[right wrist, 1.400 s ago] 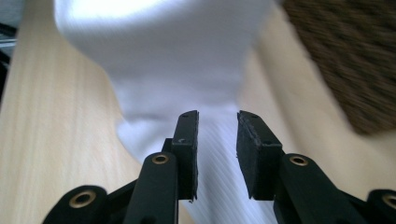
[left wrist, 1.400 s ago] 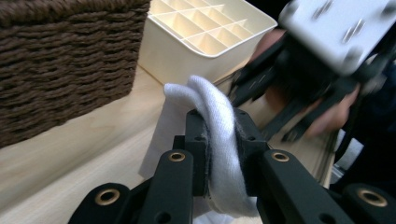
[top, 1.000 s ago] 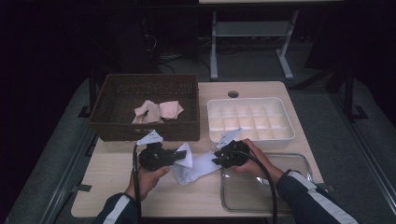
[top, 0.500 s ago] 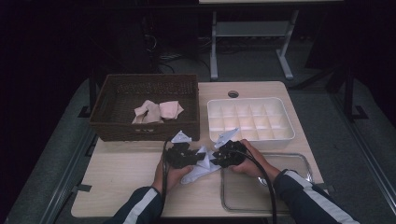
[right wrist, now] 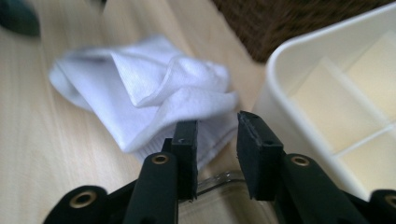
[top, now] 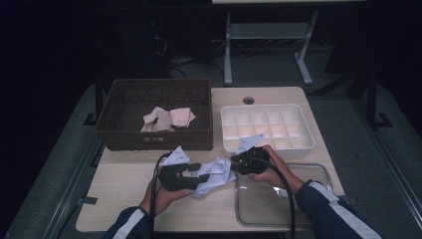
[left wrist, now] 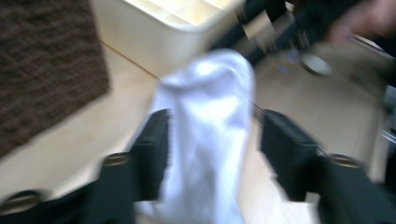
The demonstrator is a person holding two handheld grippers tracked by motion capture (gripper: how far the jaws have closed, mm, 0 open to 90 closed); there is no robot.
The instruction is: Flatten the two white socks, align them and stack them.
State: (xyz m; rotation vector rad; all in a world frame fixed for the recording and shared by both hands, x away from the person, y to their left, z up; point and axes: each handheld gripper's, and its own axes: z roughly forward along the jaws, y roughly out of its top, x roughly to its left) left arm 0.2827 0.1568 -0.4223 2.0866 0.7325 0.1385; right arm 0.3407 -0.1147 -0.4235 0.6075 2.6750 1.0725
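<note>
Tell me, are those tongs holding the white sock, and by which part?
Nothing is gripped, it seems. The left tongs have just been opening, the white sock lying loose between their jaws; the right tongs stand open at its edge.

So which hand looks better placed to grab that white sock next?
Probably the left. The white sock lies between the left hand-held gripper's jaws, which have just been opening. The right hand-held gripper sits at the sock's edge, its narrow gap beside the cloth.

Black claws [top: 195, 172] with brass-coloured screws trail black cables; dark sleeves [top: 328, 211] carry white stripes.
</note>
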